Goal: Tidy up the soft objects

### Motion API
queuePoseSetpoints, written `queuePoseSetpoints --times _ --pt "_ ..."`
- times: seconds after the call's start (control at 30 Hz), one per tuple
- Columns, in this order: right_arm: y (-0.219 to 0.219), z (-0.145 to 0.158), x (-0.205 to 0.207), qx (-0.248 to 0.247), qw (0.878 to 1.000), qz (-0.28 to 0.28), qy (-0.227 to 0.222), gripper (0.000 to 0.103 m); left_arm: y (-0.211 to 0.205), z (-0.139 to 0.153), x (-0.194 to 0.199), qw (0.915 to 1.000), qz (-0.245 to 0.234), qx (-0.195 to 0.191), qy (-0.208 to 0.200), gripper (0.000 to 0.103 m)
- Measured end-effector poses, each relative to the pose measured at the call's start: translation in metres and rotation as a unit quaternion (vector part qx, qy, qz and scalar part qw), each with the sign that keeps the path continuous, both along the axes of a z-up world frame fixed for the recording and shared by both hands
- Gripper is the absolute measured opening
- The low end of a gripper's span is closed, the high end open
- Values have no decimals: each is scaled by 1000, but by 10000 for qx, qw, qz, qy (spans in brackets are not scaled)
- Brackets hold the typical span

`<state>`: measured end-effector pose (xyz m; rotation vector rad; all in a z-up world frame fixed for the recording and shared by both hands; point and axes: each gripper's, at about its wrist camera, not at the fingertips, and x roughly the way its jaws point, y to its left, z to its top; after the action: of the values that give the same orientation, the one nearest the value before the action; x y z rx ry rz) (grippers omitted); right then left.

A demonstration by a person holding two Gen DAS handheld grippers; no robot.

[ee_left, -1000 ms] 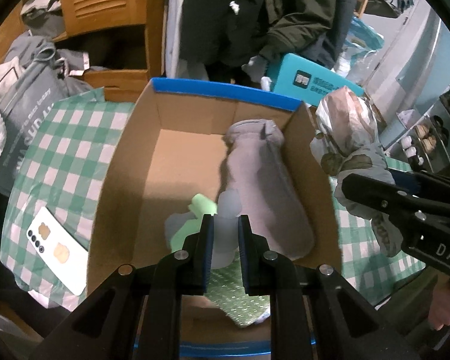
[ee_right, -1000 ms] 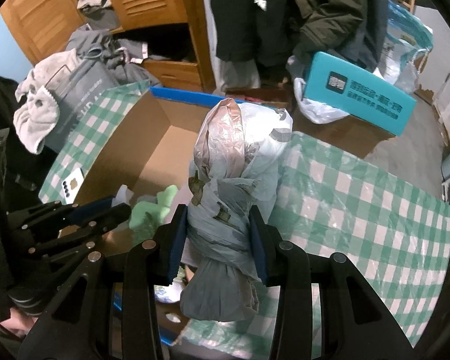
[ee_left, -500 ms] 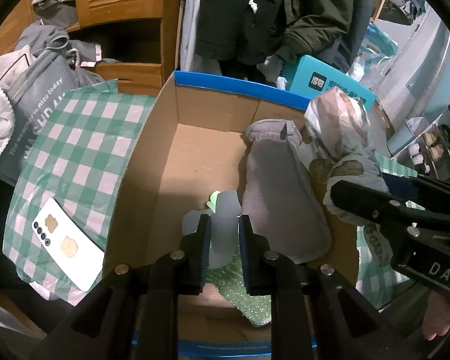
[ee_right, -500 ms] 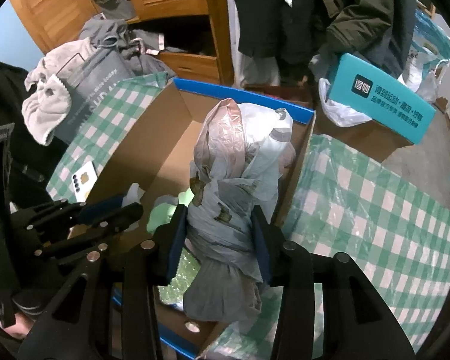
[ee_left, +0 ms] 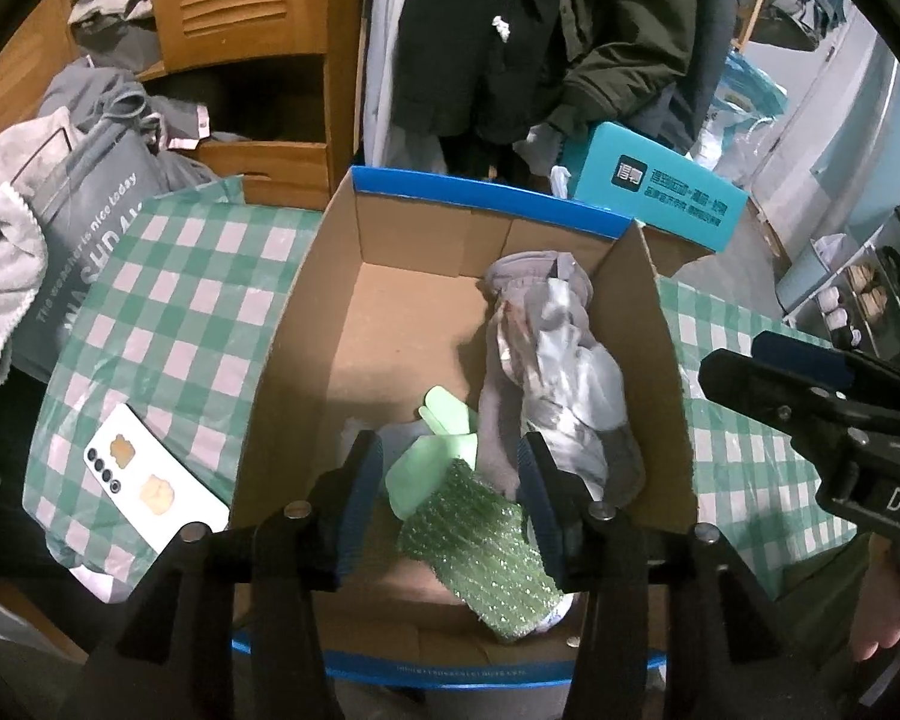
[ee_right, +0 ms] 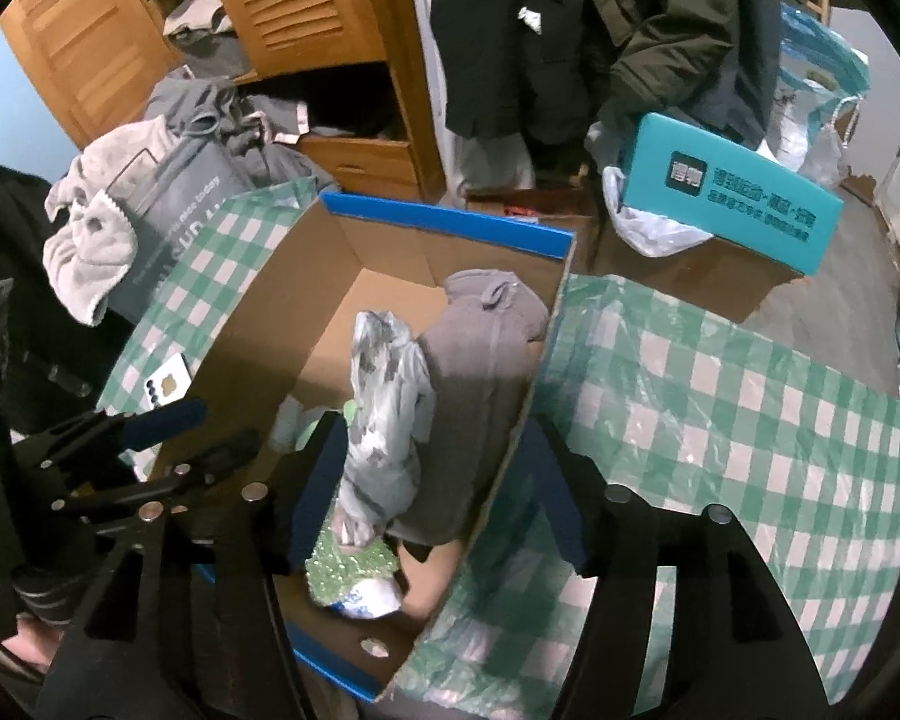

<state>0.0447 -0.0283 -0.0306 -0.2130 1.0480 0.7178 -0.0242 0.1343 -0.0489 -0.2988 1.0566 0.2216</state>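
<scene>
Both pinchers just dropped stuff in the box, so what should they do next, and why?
Probably lift both grippers up and out of the cardboard box. The left gripper and right gripper have just been opening, and neither presses on anything. The knotted plastic bag now lies on the grey garment, and the green bubble wrap sits on the floor of the box, so both are free to fetch more.

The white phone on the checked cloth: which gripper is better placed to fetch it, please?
Probably the left gripper: the phone lies just left of the box, beside its open, empty jaws. The right gripper straddles the box's far wall.
</scene>
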Motion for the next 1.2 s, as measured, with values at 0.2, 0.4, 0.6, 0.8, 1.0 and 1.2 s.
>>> queuePoseSetpoints --times 0.2,0.4,0.6,0.8,1.0,1.2 --pt "-15 7 -4 39 9999 -83 -70 69 -5 13 -2 9998 -12 161 -95 64" --pt "-34 16 -4 116 9995 -234 -182 70 -14 20 -1 9994 -194 258 -154 64" --pt "-45 23 -7 92 9989 -273 -375 70 -23 23 1 9992 -291 235 -167 64" --pt "-47 23 -8 84 9988 -276 -392 70 -30 30 2 9989 -307 278 -208 64" --pt "-58 24 -10 73 9986 -334 -414 70 -35 31 6 9988 -372 260 -175 64" --pt "-65 24 -7 98 9984 -390 -393 70 -41 33 7 9985 -424 284 -191 64"
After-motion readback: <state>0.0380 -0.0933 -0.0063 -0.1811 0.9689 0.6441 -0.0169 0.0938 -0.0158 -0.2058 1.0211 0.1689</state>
